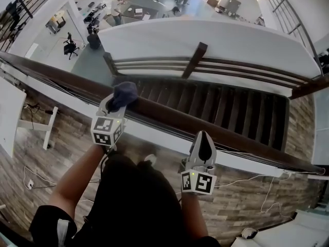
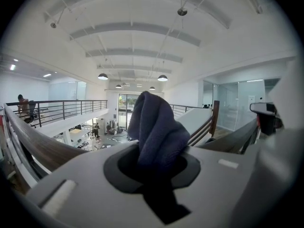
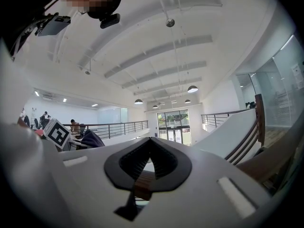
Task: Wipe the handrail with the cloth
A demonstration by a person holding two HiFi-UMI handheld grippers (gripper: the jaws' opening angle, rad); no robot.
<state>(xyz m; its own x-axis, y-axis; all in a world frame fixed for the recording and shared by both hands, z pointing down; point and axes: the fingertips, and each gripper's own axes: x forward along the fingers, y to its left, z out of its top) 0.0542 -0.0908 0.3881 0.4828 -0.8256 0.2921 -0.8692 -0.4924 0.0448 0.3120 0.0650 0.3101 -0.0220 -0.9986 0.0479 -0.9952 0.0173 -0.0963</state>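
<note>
The dark wooden handrail [image 1: 169, 118] runs across the head view from upper left to lower right. My left gripper [image 1: 115, 108] is shut on a dark blue cloth [image 1: 124, 94], which rests bunched on top of the rail. In the left gripper view the cloth [image 2: 156, 132] stands up out of the jaws, with the handrail [image 2: 40, 148] running off to the left. My right gripper [image 1: 203, 136] is shut and holds nothing, its tip at the near side of the rail further right. Its own view shows the handrail [image 3: 142, 184] just behind the closed jaws [image 3: 151, 141].
Beyond the rail a dark staircase [image 1: 226, 104] drops away, with a second wooden railing [image 1: 205, 66] and a white wall [image 1: 205, 37]. A lower floor with people [image 1: 118, 9] lies far below. On my side are a white desk [image 1: 10, 115] and cables [image 1: 267, 194] on the plank floor.
</note>
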